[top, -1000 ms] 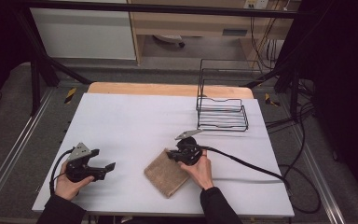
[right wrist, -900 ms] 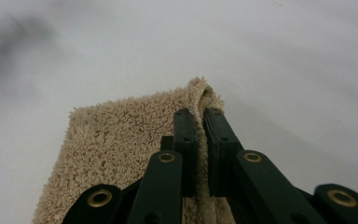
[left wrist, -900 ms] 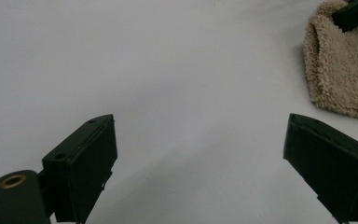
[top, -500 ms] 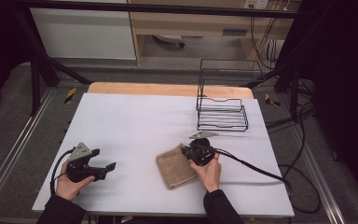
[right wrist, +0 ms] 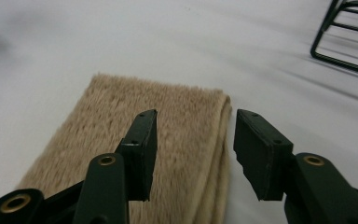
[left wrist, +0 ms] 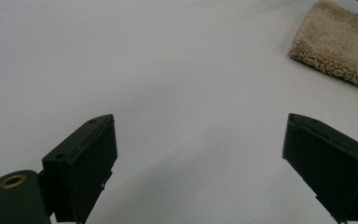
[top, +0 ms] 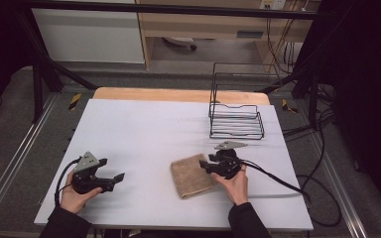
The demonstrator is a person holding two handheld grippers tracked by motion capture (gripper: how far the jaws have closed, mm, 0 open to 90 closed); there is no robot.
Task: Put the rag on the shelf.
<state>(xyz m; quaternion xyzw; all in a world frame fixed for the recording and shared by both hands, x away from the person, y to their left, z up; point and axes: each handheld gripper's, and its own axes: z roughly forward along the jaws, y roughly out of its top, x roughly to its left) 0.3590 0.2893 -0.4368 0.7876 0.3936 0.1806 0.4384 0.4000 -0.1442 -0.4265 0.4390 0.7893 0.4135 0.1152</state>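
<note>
A folded tan towel [top: 191, 174] lies on the white table [top: 158, 129], front of centre. My right gripper [top: 204, 164] sits at the towel's right edge, pointing left over it. Its jaws have just been opening and stand apart. In the right gripper view the towel's [right wrist: 121, 107] folded edge lies beneath and between the jaws of the right gripper [right wrist: 196, 135], and the pads do not press on it. My left gripper [top: 112, 168] rests at the front left, open and holding nothing. The left gripper [left wrist: 200, 140] looks across bare table toward the towel [left wrist: 340, 51].
A black wire rack [top: 236, 120] stands on the table behind the right gripper, and a corner of the rack [right wrist: 349, 37] appears in the right gripper view. A black cable [top: 278, 179] trails right from that gripper. Dark metal frame posts stand beyond the table.
The right gripper moved to the right, taking the towel's edge along, so the towel now lies narrower and further right. Its jaws went from shut to apart. The left gripper stayed put.
</note>
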